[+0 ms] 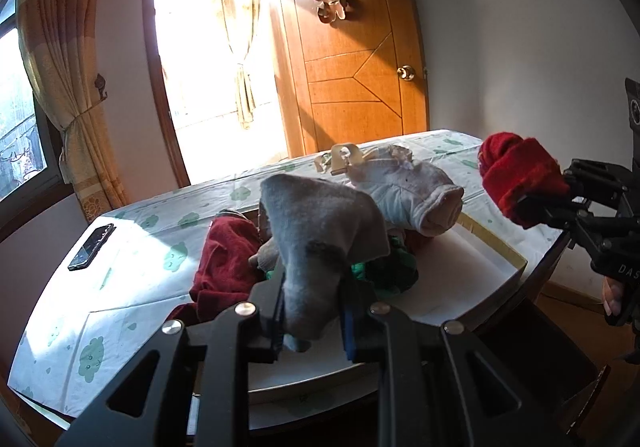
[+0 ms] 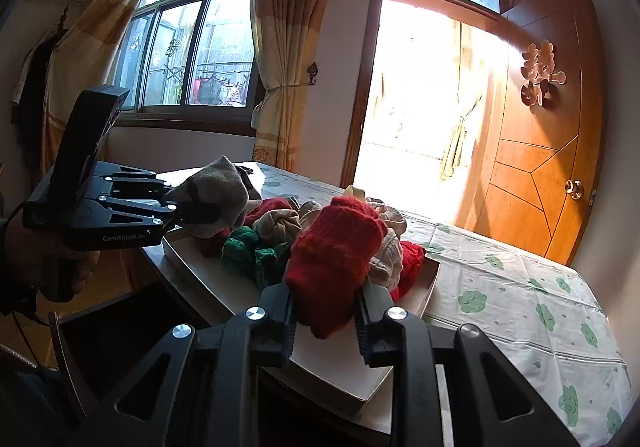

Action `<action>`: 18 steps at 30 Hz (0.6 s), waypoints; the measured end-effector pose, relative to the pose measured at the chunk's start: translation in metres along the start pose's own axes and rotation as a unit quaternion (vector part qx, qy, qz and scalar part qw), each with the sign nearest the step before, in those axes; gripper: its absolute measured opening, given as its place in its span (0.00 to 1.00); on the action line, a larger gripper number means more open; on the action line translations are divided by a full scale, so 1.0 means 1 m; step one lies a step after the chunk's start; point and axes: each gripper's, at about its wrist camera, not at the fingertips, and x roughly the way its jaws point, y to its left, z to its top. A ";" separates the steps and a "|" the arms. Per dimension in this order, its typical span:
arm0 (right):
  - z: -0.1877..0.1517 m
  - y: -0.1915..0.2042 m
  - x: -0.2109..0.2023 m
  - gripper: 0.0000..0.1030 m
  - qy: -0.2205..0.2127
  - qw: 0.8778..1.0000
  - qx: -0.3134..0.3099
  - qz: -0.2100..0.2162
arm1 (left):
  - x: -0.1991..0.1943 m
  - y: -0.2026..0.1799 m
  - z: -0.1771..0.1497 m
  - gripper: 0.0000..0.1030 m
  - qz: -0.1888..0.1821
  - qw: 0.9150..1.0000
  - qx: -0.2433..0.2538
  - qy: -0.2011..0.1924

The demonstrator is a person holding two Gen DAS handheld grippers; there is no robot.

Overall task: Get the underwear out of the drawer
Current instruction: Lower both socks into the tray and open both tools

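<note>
Two grippers each clamp a garment above the white tray at the table's near edge: the left gripper (image 1: pixel 310 311) grips a grey piece (image 1: pixel 320 231), the right gripper (image 2: pixel 325 311) a red piece (image 2: pixel 334 259). Below them, the tray (image 2: pixel 340 371) holds red, green and pale clothes. A phone (image 1: pixel 91 247) lies near the table's left edge

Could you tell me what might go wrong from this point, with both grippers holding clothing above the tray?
1. The left gripper pinches only the lower edge of the grey garment; it may slip out.
2. The right gripper holds a bulky red garment that could brush the pile and drag pieces off the white tray.
3. The phone lies near the table edge.
</note>
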 end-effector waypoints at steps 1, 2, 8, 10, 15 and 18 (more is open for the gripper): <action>0.000 -0.001 0.003 0.26 0.002 1.000 -0.002 0.000 | 0.003 0.000 0.001 0.19 0.000 1.000 0.000 0.001; 0.001 -0.001 0.006 0.26 0.005 1.000 -0.003 -0.001 | 0.005 -0.001 0.002 0.19 0.000 1.000 0.000 0.002; 0.001 -0.007 0.018 0.26 0.012 1.000 0.003 0.002 | 0.020 -0.003 0.004 0.19 -0.001 1.000 0.001 0.014; 0.001 -0.008 0.022 0.26 0.014 1.000 0.006 0.005 | 0.025 -0.004 0.004 0.19 -0.001 1.000 0.001 0.018; -0.001 -0.006 0.030 0.26 0.022 1.000 0.006 0.012 | 0.032 -0.005 0.003 0.19 -0.001 1.000 0.000 0.027; -0.002 -0.004 0.035 0.26 0.031 0.999 0.000 0.014 | 0.036 -0.007 0.003 0.19 -0.002 0.999 0.000 0.032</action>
